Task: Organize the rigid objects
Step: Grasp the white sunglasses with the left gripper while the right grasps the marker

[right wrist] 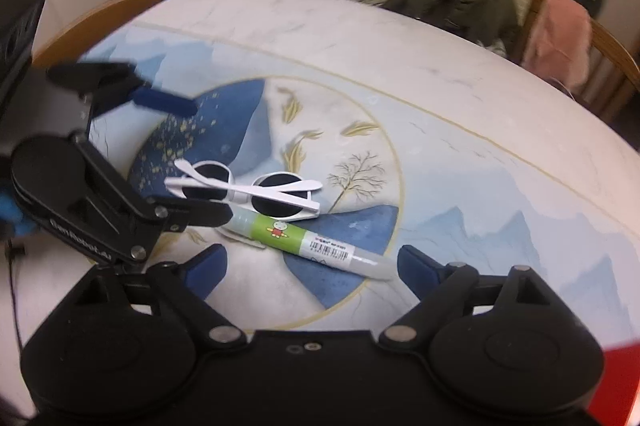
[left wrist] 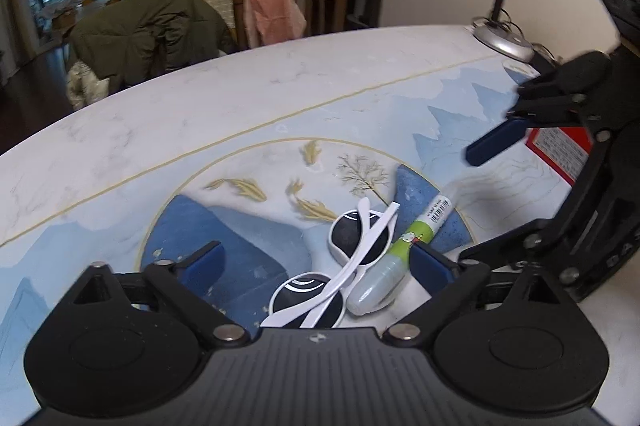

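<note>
White-framed sunglasses (left wrist: pixel 352 258) with dark lenses lie folded on the painted table top (left wrist: pixel 240 105), touching a clear tube with a green label (left wrist: pixel 400 250). My left gripper (left wrist: pixel 316 264) is open, its blue pads either side of the glasses and tube, low over them. In the right wrist view the sunglasses (right wrist: pixel 248 189) and the tube (right wrist: pixel 304 240) lie just ahead of my open right gripper (right wrist: pixel 310 264). The left gripper (right wrist: pixel 120 145) shows at the left there. The right gripper (left wrist: pixel 520 145) shows at the right of the left wrist view.
A desk lamp (left wrist: pixel 508 37) stands at the table's far right. A red-edged box (left wrist: pixel 560 153) lies behind the right gripper. Wooden chairs (left wrist: pixel 316 5) with a pink cloth and a green coat stand beyond the table edge. Another chair back (right wrist: pixel 92 25) is at the left.
</note>
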Demonstrator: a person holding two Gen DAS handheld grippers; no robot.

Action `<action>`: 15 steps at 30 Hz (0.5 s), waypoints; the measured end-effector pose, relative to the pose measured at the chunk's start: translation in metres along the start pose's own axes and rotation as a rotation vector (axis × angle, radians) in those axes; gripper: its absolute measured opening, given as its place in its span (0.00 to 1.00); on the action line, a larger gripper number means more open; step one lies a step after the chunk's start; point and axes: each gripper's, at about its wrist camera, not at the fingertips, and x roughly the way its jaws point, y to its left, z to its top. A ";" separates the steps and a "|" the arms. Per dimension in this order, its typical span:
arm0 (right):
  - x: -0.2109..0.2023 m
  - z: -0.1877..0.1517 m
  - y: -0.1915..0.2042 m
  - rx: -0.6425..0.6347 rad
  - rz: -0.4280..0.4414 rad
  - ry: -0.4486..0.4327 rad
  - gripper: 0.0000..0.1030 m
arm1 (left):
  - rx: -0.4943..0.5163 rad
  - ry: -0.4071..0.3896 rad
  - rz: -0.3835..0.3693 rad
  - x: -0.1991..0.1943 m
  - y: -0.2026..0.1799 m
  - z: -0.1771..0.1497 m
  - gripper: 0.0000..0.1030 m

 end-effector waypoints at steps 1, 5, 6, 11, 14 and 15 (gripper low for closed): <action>0.002 0.001 0.000 -0.026 0.006 0.009 0.81 | 0.012 0.003 -0.005 0.002 -0.001 0.001 0.89; 0.014 0.007 -0.001 -0.108 0.042 0.034 0.76 | 0.060 0.018 -0.033 0.007 -0.004 0.004 0.73; 0.016 0.009 -0.001 -0.127 0.047 0.038 0.75 | 0.073 0.023 -0.032 0.009 -0.006 0.005 0.69; 0.028 0.015 0.004 -0.196 0.075 0.049 0.69 | 0.108 0.031 -0.063 0.013 -0.007 0.008 0.53; 0.036 0.017 0.007 -0.217 0.094 0.062 0.64 | 0.122 0.039 -0.094 0.013 -0.007 0.010 0.42; 0.037 0.016 0.007 -0.230 0.092 0.067 0.63 | 0.129 0.041 -0.099 0.014 -0.007 0.011 0.40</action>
